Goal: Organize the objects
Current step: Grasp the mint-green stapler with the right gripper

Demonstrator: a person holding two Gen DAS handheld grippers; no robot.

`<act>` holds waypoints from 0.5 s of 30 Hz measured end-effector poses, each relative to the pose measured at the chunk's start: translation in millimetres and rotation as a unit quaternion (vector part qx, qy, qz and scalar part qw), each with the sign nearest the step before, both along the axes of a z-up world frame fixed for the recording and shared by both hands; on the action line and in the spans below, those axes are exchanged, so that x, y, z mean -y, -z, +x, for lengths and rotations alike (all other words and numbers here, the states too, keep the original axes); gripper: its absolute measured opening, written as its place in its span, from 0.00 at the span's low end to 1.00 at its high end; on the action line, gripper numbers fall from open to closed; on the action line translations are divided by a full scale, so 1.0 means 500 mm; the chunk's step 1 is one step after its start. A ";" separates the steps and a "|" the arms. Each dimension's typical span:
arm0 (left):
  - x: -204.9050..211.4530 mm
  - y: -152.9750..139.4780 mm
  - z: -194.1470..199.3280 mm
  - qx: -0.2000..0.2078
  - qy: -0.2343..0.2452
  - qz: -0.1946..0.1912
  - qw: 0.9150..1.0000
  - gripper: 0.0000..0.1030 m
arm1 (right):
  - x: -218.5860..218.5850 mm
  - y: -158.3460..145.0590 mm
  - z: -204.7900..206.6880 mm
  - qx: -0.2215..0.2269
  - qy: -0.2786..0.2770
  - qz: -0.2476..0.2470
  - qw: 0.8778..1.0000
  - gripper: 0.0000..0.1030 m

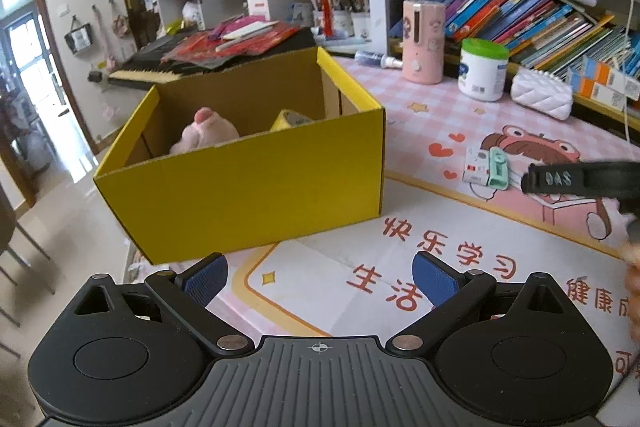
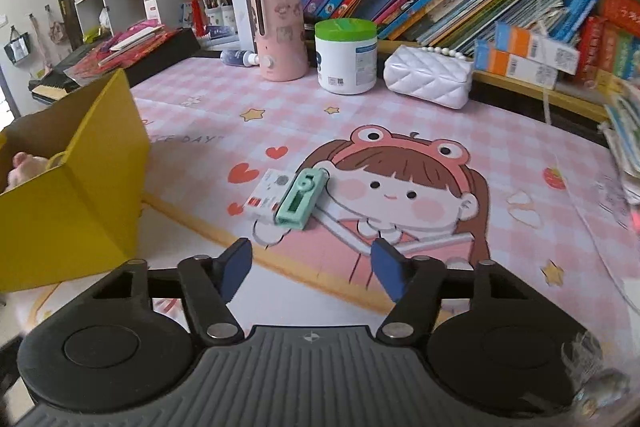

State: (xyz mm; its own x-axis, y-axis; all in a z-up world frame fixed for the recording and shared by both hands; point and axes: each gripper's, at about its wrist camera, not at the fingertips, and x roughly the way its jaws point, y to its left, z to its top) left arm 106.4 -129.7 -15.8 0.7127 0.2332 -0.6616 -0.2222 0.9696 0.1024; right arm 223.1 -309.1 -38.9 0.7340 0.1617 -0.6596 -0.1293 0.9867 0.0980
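Observation:
A yellow cardboard box (image 1: 248, 183) stands open on the pink cartoon desk mat (image 1: 404, 119), with a pink plush toy (image 1: 204, 135) and a yellow item (image 1: 290, 119) inside. My left gripper (image 1: 318, 277) hovers open just in front of the box, nothing between its blue pads. To the right, a mint-green stapler-like item (image 2: 301, 198) lies beside a small white box (image 2: 267, 195) on the mat. My right gripper (image 2: 310, 269) is open and empty, a short way before these two items. In the left wrist view its black finger (image 1: 580, 181) reaches in from the right.
Along the back of the desk stand a pink dispenser (image 2: 279, 33), a white jar with a green lid (image 2: 346, 57), a white quilted purse (image 2: 429, 77) and a small bottle (image 2: 240, 58). Bookshelves rise behind. A keyboard under red papers (image 1: 224, 45) lies behind the box (image 2: 68, 187).

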 end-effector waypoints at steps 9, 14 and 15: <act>0.035 0.011 0.009 -0.015 -0.015 0.027 0.999 0.97 | 0.004 0.054 0.143 -0.015 -0.007 0.038 0.999 0.42; 0.052 0.014 0.017 -0.019 -0.012 0.040 0.999 0.97 | -0.009 0.073 0.187 -0.033 -0.014 0.032 0.999 0.38; 0.055 0.014 0.019 -0.020 -0.011 0.042 0.999 0.97 | -0.011 0.075 0.189 -0.029 -0.015 0.032 0.999 0.37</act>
